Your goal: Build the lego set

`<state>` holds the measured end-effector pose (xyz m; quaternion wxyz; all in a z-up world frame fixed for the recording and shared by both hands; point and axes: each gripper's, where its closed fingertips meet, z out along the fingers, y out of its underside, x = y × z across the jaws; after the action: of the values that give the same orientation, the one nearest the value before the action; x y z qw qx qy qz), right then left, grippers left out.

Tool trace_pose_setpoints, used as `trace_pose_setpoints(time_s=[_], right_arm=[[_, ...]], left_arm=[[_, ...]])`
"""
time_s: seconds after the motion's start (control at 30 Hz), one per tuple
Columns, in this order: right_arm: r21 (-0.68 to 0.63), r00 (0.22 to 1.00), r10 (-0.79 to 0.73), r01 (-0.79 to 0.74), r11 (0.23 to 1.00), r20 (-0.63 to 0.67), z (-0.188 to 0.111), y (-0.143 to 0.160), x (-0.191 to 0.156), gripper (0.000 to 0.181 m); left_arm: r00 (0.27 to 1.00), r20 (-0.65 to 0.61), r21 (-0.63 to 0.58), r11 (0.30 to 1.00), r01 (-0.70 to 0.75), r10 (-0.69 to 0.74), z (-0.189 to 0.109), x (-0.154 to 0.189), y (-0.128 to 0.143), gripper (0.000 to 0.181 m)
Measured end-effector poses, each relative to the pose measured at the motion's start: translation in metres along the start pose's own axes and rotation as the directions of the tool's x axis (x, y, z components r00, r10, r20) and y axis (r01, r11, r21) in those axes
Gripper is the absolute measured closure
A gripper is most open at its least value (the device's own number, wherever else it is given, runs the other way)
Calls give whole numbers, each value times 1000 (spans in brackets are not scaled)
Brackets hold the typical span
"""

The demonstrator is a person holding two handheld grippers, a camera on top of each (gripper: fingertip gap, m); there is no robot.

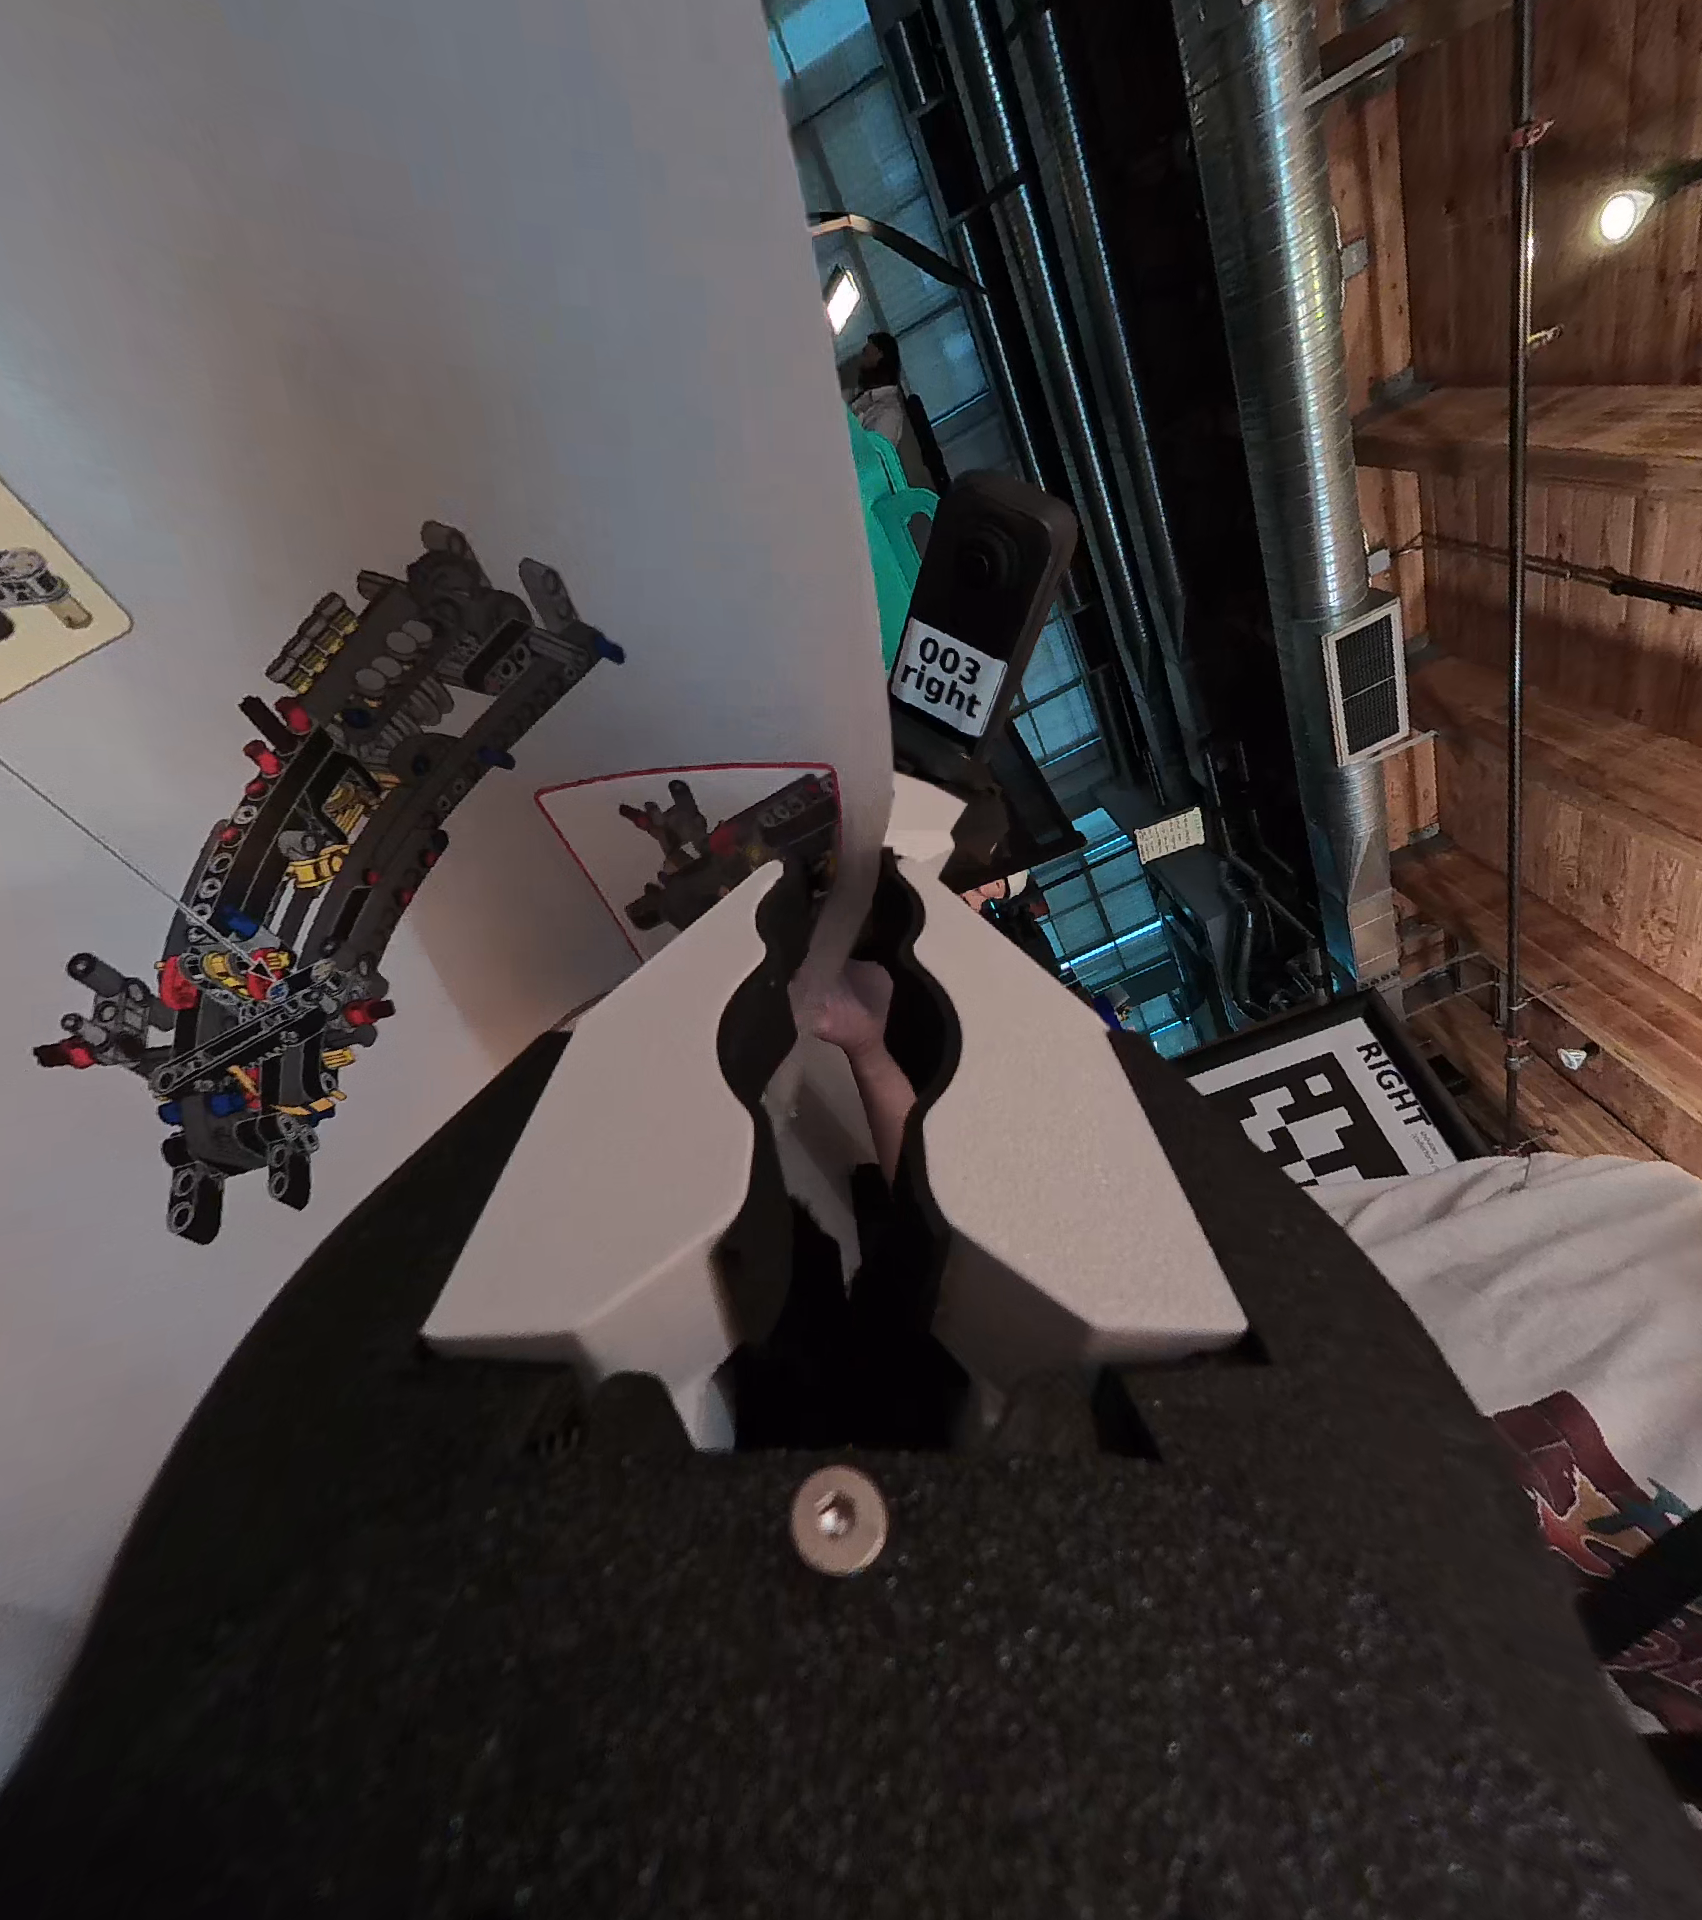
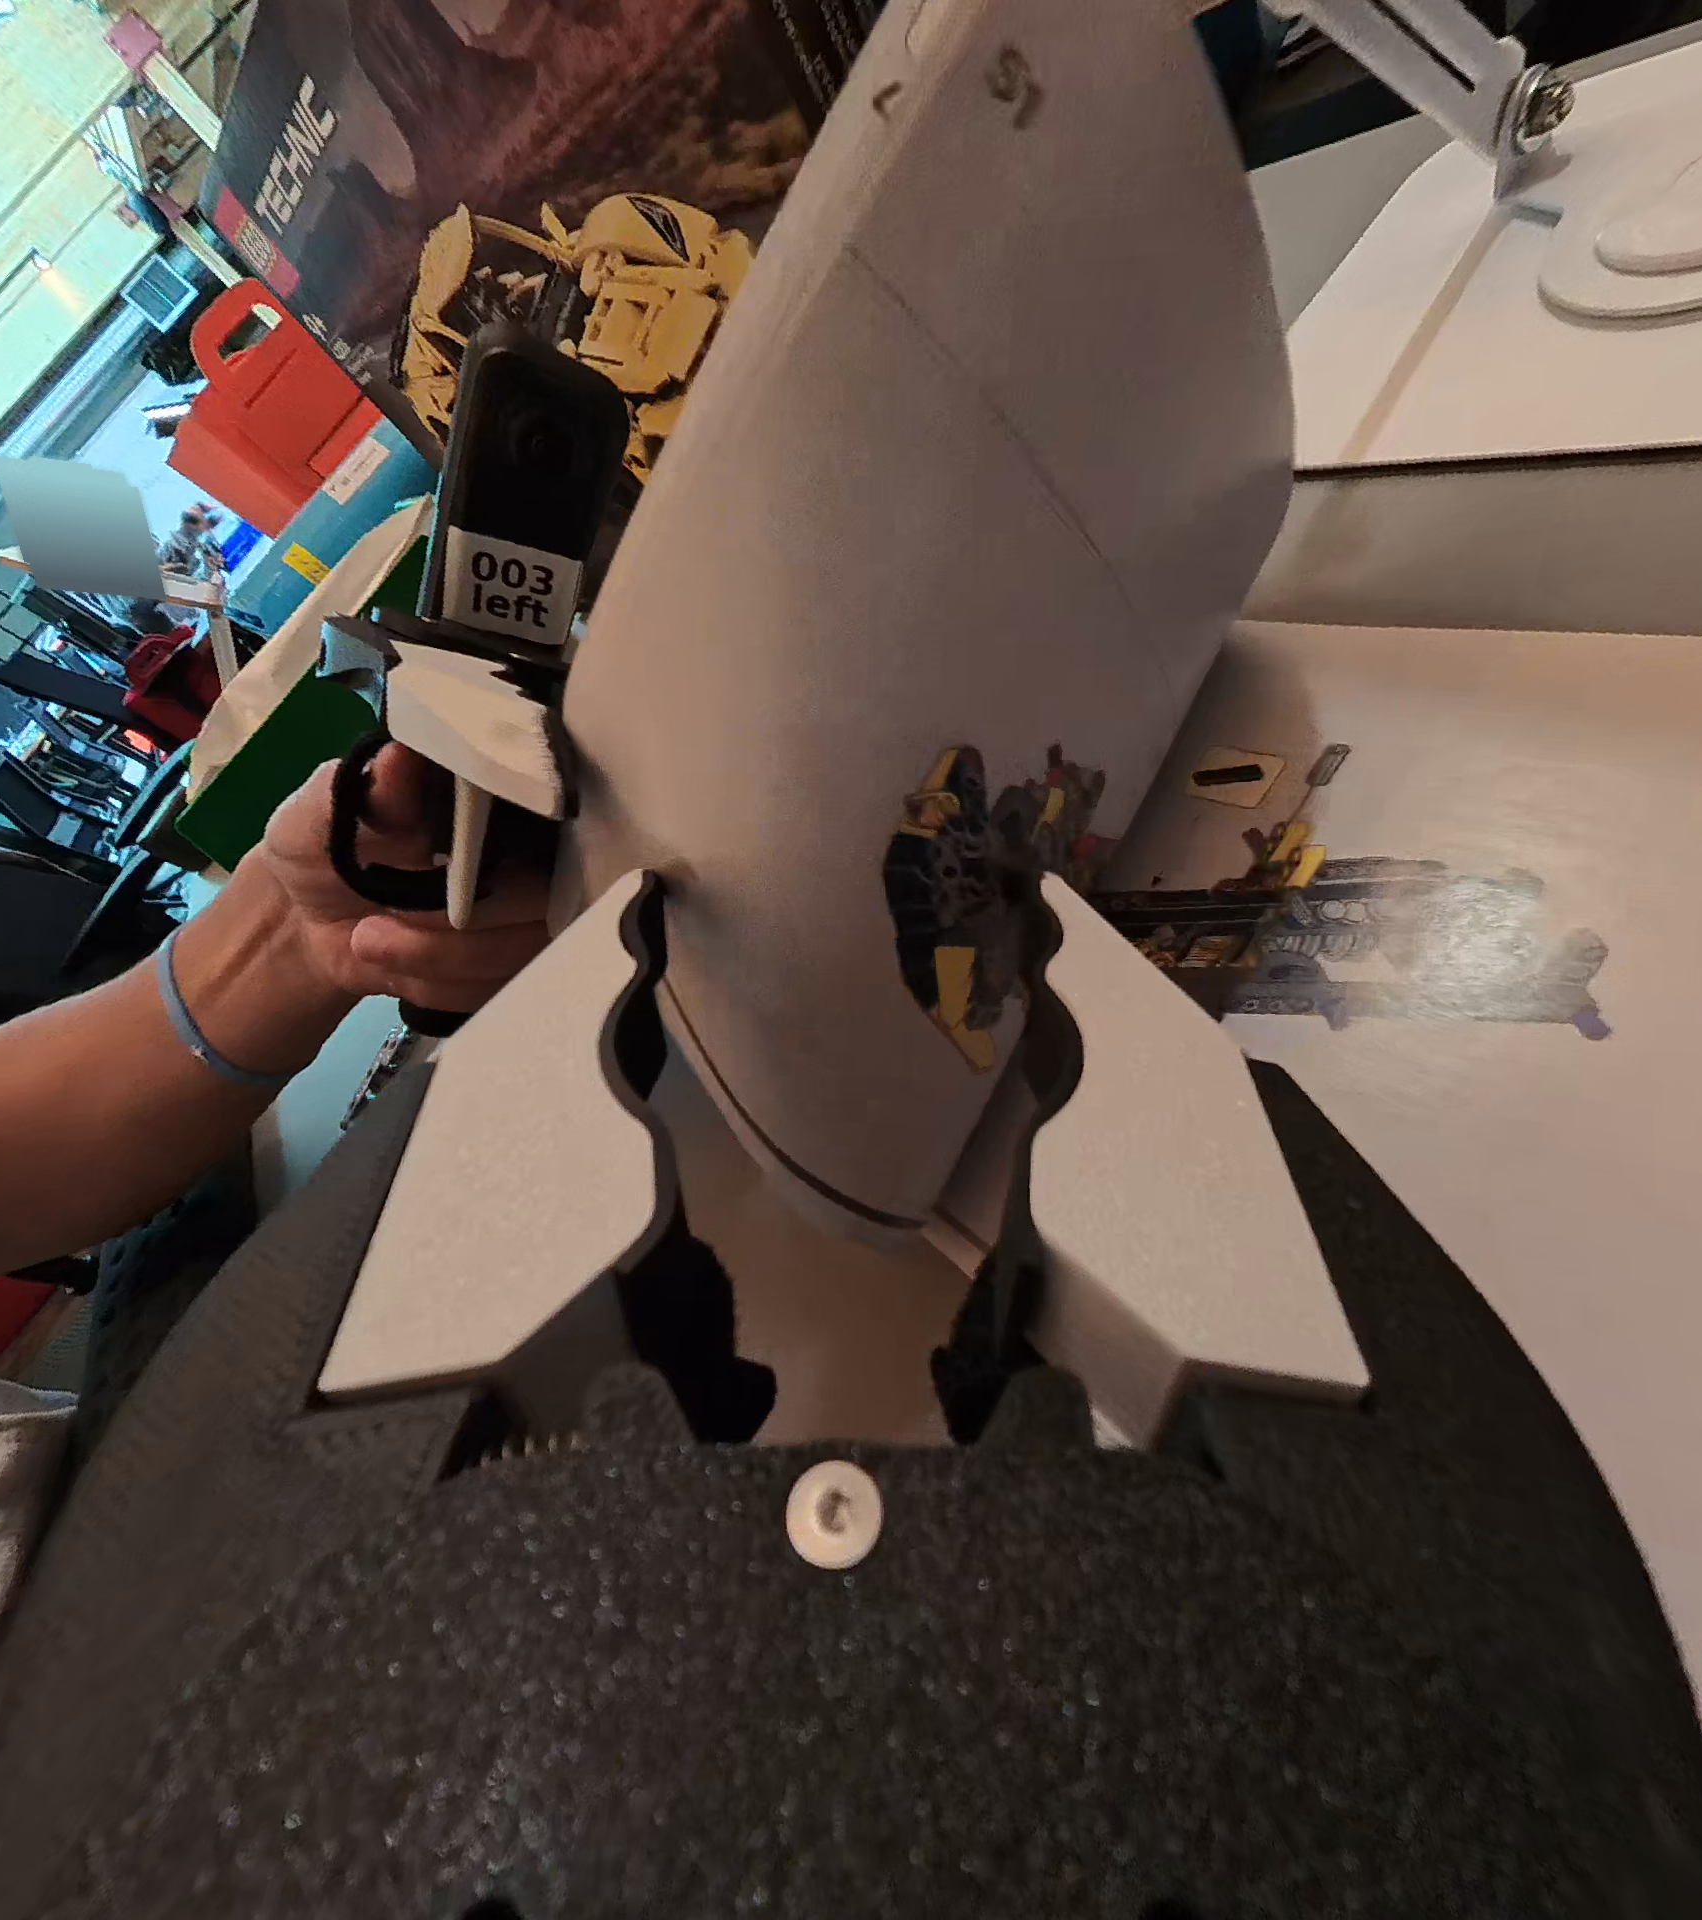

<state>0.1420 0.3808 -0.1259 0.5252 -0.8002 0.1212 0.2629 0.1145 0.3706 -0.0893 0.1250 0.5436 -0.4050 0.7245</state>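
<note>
1. Landmark = instruction booklet (image 2: 1449, 883), lying open on the white table (image 2: 1605, 436). One page (image 1: 359, 312) is lifted off it, standing curved and near upright.
2. Left gripper (image 1: 842, 894): jaws closed on the free edge of that page, tips pinching paper. Likely reason: a thin sheet needs an edge pinch to lift and turn. In the right wrist view it sits at the page's left edge, held by a hand (image 2: 348, 862).
3. Right gripper (image 2: 842, 904): jaws spread apart, the page's lower corner passing between them. No squeeze visible; I judge it's only steadying or about to take the sheet. Contact w/ paper: can't tell.
4. Step in hand, as a guess: turning the page to reach the next build step. No bricks being handled now.
5. Lego set itself: no loose parts or built model visible in either view; only printed drawings on the pages. The set's box (image 2: 535, 166) stands behind the lifted page, away from the camera.
6. Counts: 2 grippers, 1 booklet, 1 lifted page, 1 box. On the page's left-view face: 1 big model drawing (image 1: 307, 883), 2 small inset panels.
7. Risk: the page could crease or tear if pulled fast.
</note>
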Motion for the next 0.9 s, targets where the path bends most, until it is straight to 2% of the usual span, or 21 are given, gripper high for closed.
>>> trace_pose_setpoints(time_s=[0.17, 0.33, 0.47, 0.53, 0.63, 0.7, 0.77, 0.9], right_arm=[[18, 1000, 18, -18, 1000, -11, -6, -2, 6, 122], [26, 999, 12, -11, 1000, -44, -12, -4, 12, 122], [75, 985, -52, 65, 995, -162, -35, -18, 20, 121], [90, 959, -125, 152, 984, -253, -51, -28, 19, 120], [74, 891, -233, 282, 956, -391, -69, -39, 16, 125], [7, 869, -280, 310, 951, -408, -68, -35, 11, 134], [-76, 885, -305, 297, 952, -352, -55, -20, 6, 135], [-327, 942, -299, 238, 915, -152, -10, 33, -6, 133]], left_arm=[[1000, -3, -4, 1000, -4, 4, -3, 0, 1, 179], [999, 50, 1, 1000, 3, -3, -4, -8, 1, 181], [990, 143, 18, 1000, -7, 4, -19, -19, -1, 181], [980, 199, 28, 1000, 6, -11, -32, -25, -2, 181], [957, 291, 20, 1000, 4, -10, -64, -29, 1, 181], [930, 369, 16, 1000, -16, 9, -97, -29, 6, 181], [896, 445, 25, 999, -24, 11, -137, -28, 10, 181], [826, 563, 37, 999, -34, 7, -214, -17, 19, 181]])
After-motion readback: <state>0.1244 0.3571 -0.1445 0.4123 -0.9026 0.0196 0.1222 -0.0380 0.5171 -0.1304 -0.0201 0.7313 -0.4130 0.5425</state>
